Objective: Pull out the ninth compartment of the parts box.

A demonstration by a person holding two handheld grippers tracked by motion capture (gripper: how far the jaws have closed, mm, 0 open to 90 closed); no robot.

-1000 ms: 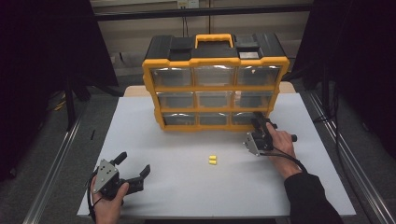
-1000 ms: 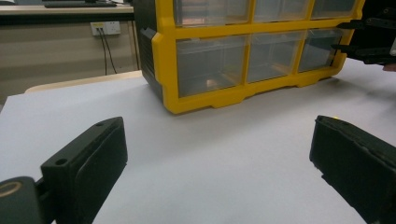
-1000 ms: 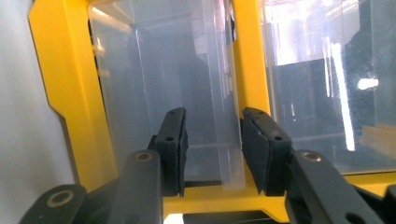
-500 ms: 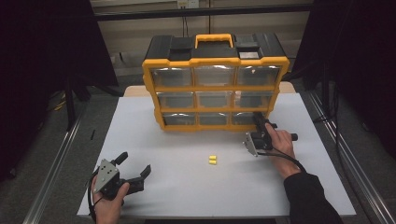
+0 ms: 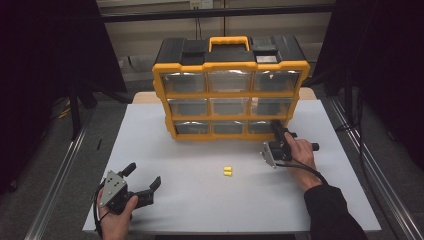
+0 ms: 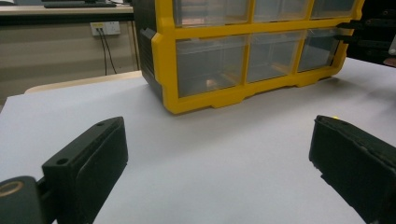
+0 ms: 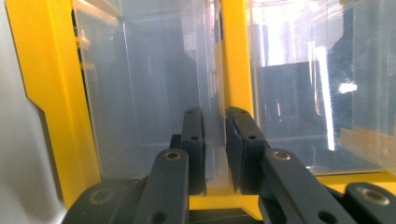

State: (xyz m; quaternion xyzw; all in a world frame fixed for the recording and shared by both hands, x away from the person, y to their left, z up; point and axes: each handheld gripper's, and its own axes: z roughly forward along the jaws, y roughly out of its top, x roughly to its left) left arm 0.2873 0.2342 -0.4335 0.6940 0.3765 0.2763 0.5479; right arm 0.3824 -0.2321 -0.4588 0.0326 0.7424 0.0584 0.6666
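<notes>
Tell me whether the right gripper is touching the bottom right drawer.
Touching. The right gripper view shows the right gripper with its jaws just closed on the clear pull tab of the bottom right drawer.

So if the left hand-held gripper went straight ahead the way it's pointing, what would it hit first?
Probably the yellow drawer cabinet: the left hand-held gripper, jaws open, points across bare white table at its bottom-left clear drawer. Depth is hard to judge; the small yellow piece seems off to its right.

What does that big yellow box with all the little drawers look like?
The yellow organizer box stands upright at the back of the white table. It looks plastic: yellow frame, black top, yellow carry handle, nine clear drawers in three rows. The right gripper has just been closing on the bottom right drawer's clear front tab.
</notes>
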